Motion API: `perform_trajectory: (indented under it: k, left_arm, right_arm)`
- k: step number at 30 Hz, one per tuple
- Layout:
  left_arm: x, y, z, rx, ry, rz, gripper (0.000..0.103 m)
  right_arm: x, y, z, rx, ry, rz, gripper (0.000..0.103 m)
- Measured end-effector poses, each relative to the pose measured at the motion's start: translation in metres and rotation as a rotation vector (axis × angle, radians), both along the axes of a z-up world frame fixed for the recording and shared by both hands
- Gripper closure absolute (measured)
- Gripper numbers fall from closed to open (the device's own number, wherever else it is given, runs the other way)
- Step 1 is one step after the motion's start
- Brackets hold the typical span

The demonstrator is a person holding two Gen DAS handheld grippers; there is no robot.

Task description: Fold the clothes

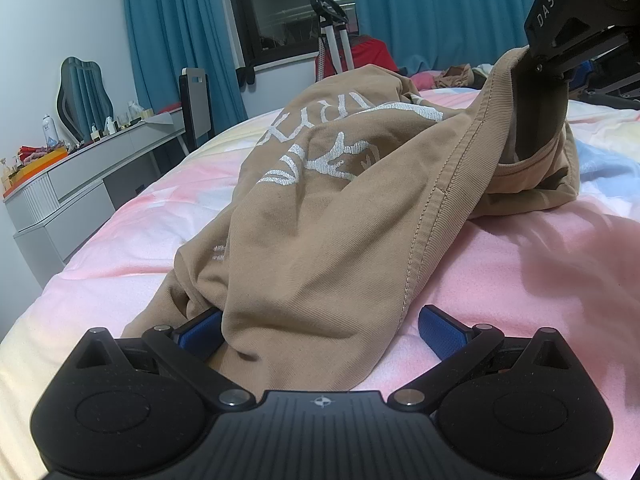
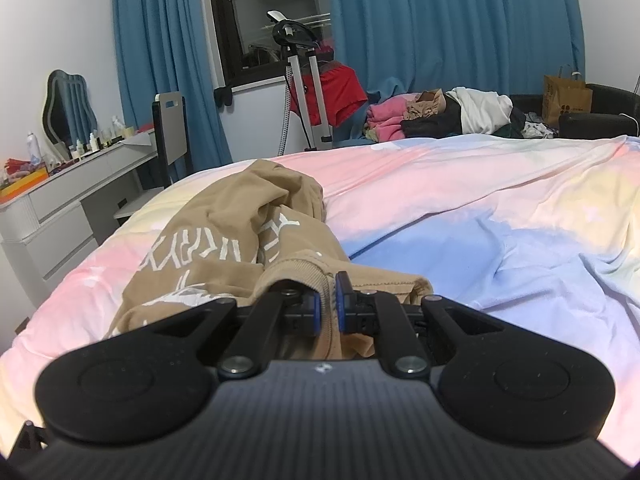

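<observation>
Shirt (image 1: 320,216) may slip: right claw (image 2: 331,300) pinches only its collar. Left claw (image 1: 320,328) is wide apart around the hem, gripping nothing.

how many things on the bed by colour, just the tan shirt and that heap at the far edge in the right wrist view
tan: 2, the tan shirt and a crumpled tan piece in the heap
pink: 1, a bundled pink garment
white: 1, a white garment
black: 1, a dark garment
total: 5 that can be told apart; more may lie hidden in the heap

Shirt (image 1: 320,220) lettering partly fold-hidden
</observation>
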State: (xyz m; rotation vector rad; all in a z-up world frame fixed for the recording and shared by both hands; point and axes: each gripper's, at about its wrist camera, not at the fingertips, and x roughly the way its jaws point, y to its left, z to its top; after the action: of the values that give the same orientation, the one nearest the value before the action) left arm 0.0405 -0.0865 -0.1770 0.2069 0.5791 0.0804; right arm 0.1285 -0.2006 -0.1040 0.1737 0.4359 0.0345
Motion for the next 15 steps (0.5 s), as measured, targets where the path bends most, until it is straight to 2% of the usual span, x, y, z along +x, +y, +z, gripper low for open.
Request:
perform_trajectory:
  k: [15]
  left_arm:
    - [-0.0004, 0.0010, -0.0002, -0.001, 0.001, 0.000, 0.000]
  right_arm:
    - [-0.0009, 0.0000, -0.0003, 0.015, 0.002, -0.001, 0.093]
